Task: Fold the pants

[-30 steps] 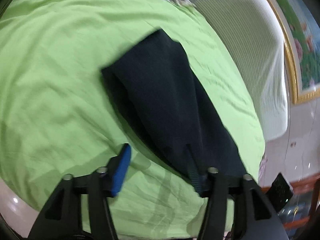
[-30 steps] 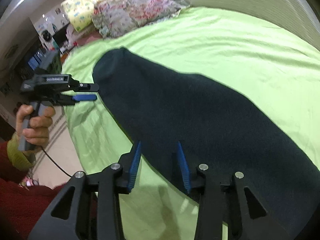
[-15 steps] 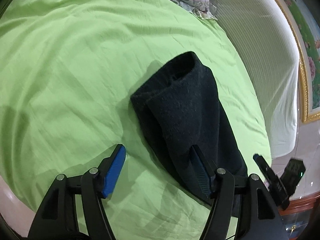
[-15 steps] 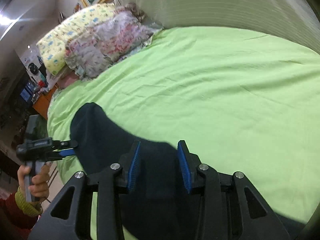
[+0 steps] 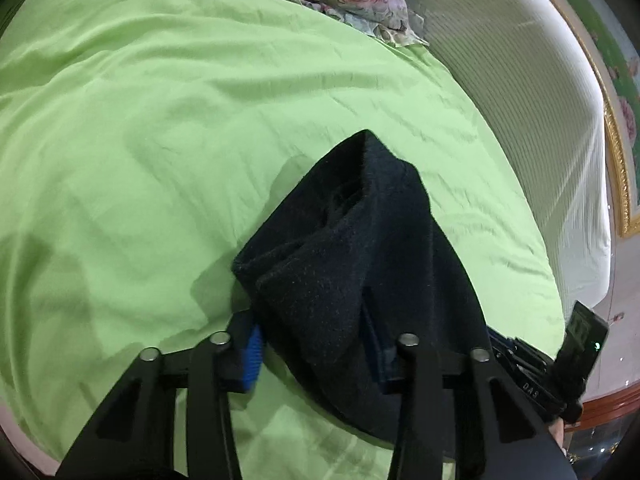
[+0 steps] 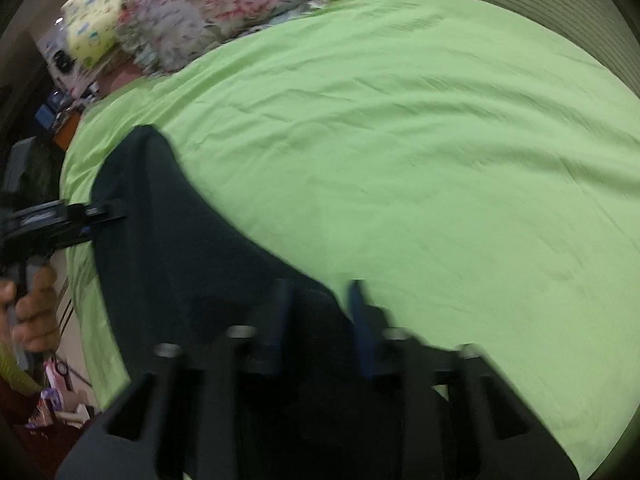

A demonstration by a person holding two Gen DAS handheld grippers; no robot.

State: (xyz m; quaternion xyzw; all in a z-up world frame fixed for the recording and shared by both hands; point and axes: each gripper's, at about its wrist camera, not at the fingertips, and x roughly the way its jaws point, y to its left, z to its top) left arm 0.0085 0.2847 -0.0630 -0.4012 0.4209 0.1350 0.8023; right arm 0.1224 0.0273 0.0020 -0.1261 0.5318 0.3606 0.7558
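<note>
Both tools, left tool (image 5: 316, 354) and right tool (image 6: 318, 320), are closing on the dark pants (image 5: 360, 264) (bunched on the green bed (image 5: 160, 120)) to lift and fold them.

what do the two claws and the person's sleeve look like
Both claws are matte black plastic frames with triangular cut-outs, silver bolt heads and blue ribbed pads on the fingers. The left claw shows this sharply; the right claw is blurred. From the side, the left one has a boxy black body with a pale label on a grey handle. The sleeve is dark red over a yellow-green cuff.
</note>
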